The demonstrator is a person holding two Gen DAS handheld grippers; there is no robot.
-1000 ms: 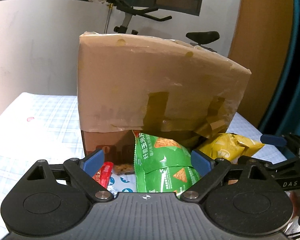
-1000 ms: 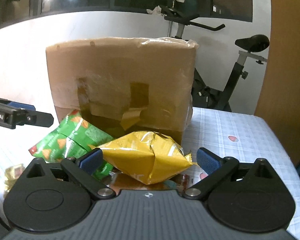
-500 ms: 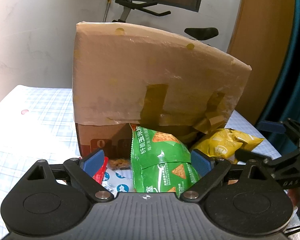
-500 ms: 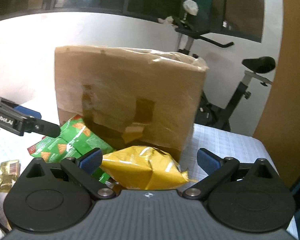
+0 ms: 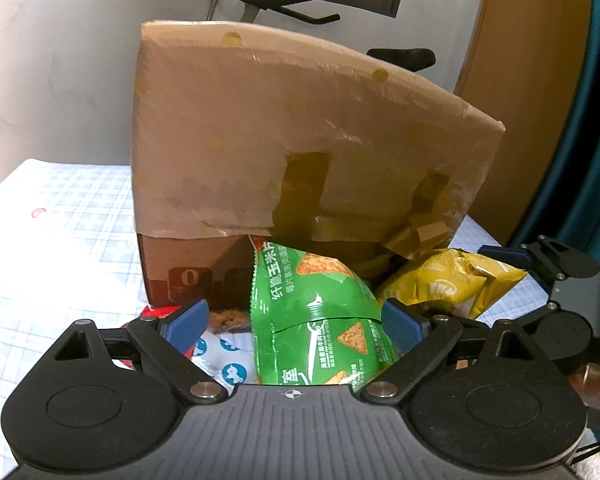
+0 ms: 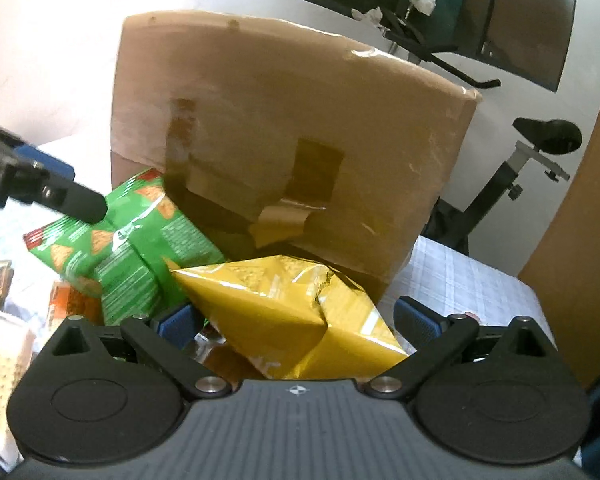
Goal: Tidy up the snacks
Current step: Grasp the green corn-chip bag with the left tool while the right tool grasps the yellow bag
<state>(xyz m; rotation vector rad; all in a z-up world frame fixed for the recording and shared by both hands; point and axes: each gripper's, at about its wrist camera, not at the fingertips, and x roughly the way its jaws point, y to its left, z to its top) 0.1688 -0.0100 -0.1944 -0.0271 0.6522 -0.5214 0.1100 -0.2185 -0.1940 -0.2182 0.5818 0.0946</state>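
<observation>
Checked tablecloth (image 5: 60, 216), box (image 5: 300, 132) behind: w/ both grippers wide open, empty, centre your left gripper (image 5: 296, 322) on green bag (image 5: 312, 312), right gripper (image 6: 296, 322) on yellow bag (image 6: 300, 312), squeeze gently.

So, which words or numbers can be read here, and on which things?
"纤脆玉米片": green bag, large white print.
"0": dark square on the box.
Smaller lines on the green bag: too small to read.
Yellow bag: white print, partly hidden, unreadable.
Left gripper, right gripper: no text.
</observation>
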